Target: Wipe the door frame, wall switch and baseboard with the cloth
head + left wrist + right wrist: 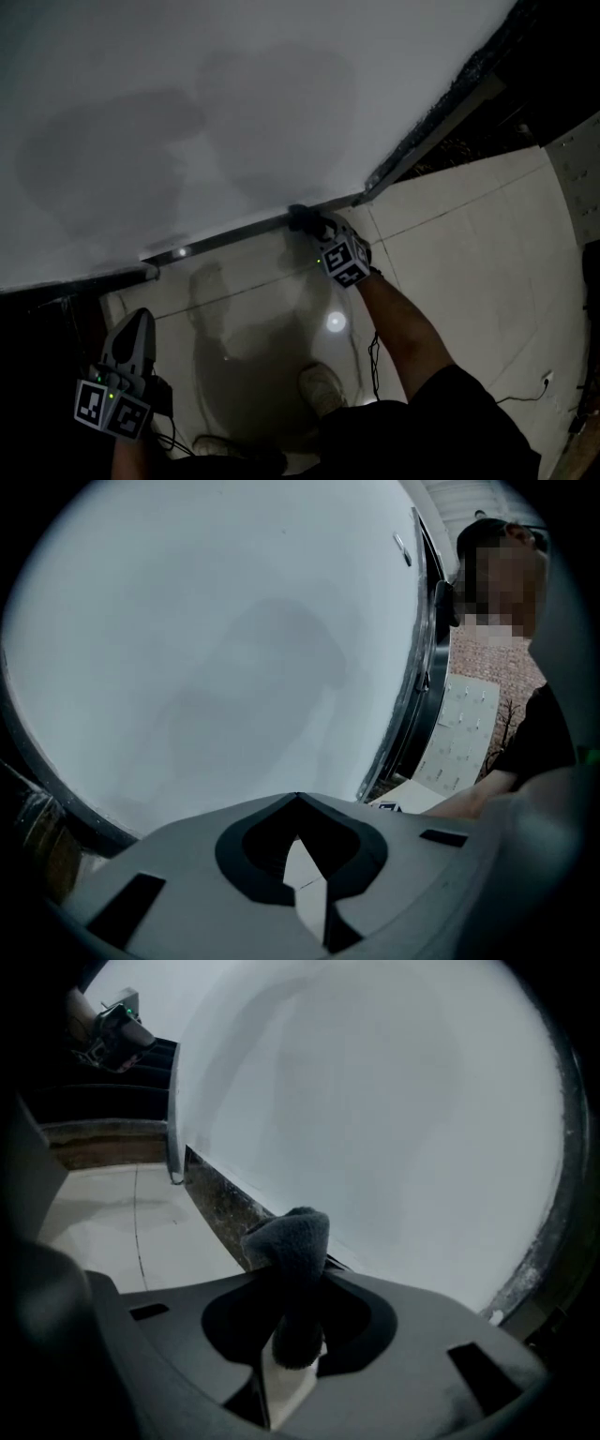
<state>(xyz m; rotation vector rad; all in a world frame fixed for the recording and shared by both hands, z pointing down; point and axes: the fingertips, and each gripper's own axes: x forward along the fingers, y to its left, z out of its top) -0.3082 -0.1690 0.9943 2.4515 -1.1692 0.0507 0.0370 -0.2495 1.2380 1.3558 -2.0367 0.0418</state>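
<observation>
A dark grey cloth (302,218) is pinched in my right gripper (315,227), which is shut on it and presses it against the dark baseboard (230,236) at the foot of the white wall (234,112). In the right gripper view the cloth (291,1241) bulges out of the right gripper (296,1274), right at the baseboard (217,1206). The dark door frame (441,122) runs up and to the right from there. My left gripper (138,323) hangs low at the left, shut and empty, away from the wall. It points at the wall in its own view (301,853).
Pale floor tiles (450,262) lie below the baseboard, with a bright light reflection (335,322). The person's shoe (323,389) and a thin cable (525,394) are on the floor. A white perforated panel (583,178) stands at the right. A dark opening (56,319) lies at the left.
</observation>
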